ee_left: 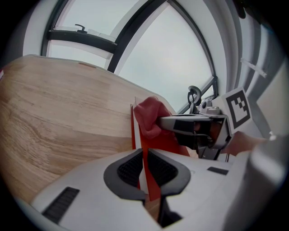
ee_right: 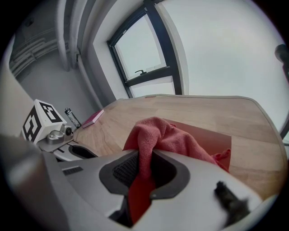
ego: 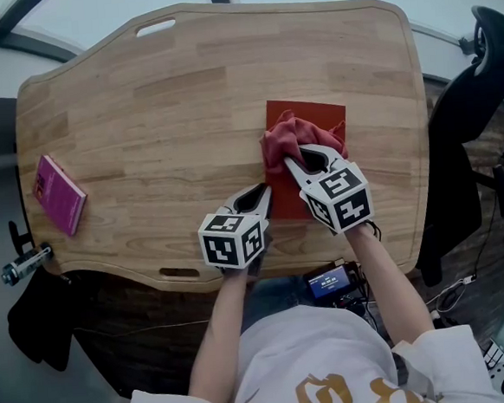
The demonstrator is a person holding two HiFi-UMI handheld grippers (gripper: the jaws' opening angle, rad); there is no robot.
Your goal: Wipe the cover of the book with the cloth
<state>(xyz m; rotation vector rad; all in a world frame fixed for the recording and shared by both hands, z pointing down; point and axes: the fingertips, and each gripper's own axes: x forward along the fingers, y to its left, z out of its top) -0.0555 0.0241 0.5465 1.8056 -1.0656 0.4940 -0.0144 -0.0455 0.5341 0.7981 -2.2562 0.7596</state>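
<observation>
Wooden table beneath arched window, left gripper jaws clamping red book, right gripper jaws pinching cloth

No legible text anywhere. Small black device with blue-lit screen: characters too small. Gold print on white shirt: unreadable.

Both forearms reach fwd from torso, close together. L forearm bare, angled slightly right; R forearm bare, angled left, white sleeve at elbow. L gripper low, pointing up-right, jaws pinched on near edge of book, seen clearly in the left gripper view. R gripper just beside it, tips near touching L's, jaws closed on cloth, a fold bunched betw pads. Marker cubes face up.
</observation>
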